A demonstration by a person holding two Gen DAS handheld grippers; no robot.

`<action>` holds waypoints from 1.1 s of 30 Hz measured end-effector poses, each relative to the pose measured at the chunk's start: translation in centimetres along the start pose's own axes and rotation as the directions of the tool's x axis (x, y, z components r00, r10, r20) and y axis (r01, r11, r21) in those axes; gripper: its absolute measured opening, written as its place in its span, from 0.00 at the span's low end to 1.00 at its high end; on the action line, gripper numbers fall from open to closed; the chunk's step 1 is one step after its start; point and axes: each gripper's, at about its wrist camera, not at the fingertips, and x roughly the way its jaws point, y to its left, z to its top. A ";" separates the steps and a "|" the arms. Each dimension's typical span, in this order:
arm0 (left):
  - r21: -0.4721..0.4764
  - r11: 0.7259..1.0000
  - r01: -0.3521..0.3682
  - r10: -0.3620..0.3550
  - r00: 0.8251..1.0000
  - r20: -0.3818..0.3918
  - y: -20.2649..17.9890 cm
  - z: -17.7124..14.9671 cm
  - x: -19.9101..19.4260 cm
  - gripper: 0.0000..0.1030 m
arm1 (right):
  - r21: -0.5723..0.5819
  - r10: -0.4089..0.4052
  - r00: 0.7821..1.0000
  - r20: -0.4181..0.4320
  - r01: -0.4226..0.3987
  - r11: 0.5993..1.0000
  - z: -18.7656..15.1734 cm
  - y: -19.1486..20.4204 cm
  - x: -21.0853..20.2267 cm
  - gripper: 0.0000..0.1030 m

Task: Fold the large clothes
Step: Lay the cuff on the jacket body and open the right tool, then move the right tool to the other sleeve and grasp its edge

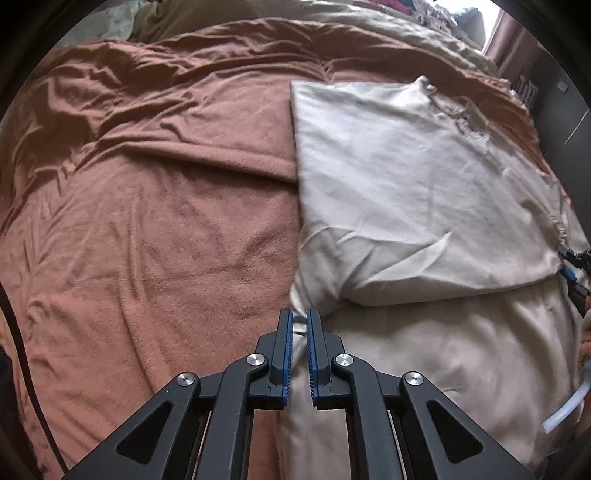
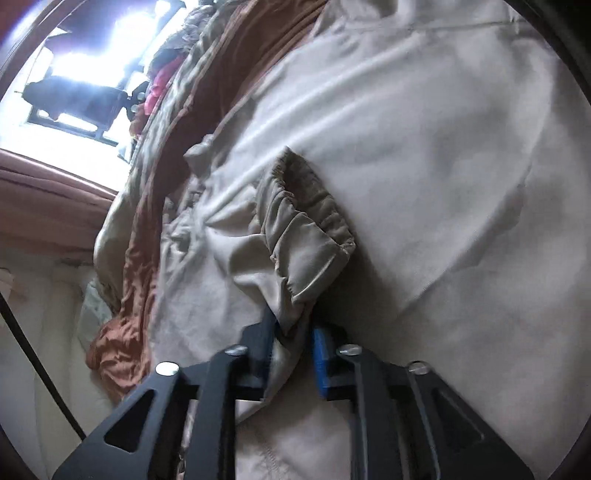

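A large beige garment lies on the bed, its upper half folded over onto the lower half. My left gripper is shut on the garment's left corner where the fold starts. My right gripper is shut on a gathered elastic cuff of the same garment, with cloth bunched between the blue pads. The right gripper also shows at the right edge of the left wrist view.
A rust-brown blanket covers the bed under and left of the garment; its bunched edge shows in the right wrist view. A patterned beige cover lies behind. A bright window and curtain stand beyond the bed.
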 end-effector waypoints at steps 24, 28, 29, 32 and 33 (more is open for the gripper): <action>0.031 0.989 0.147 -0.150 0.969 0.198 -13.9 -1.2 -9.2 0.39 | -0.027 -0.032 0.970 0.242 0.040 0.999 9.2 -11.2 -19.3 0.48; 0.049 0.987 0.155 -0.163 0.957 0.238 -16.6 -2.2 -9.5 0.39 | 0.023 -0.070 0.955 0.290 0.066 0.998 10.3 -14.8 -20.0 0.38; 0.049 0.983 0.174 -0.181 0.952 0.248 -17.3 -2.5 -9.4 0.40 | 0.029 -0.071 0.954 0.291 0.066 0.997 10.4 -15.3 -20.1 0.38; 0.052 0.982 0.182 -0.189 0.948 0.255 -18.8 -2.6 -8.4 0.40 | 0.042 -0.060 0.955 0.292 0.050 0.998 11.4 -16.7 -20.1 0.38; 0.053 0.983 0.177 -0.184 0.950 0.254 -19.1 -2.6 -8.0 0.40 | 0.056 -0.060 0.954 0.293 0.046 0.997 11.8 -17.3 -20.0 0.38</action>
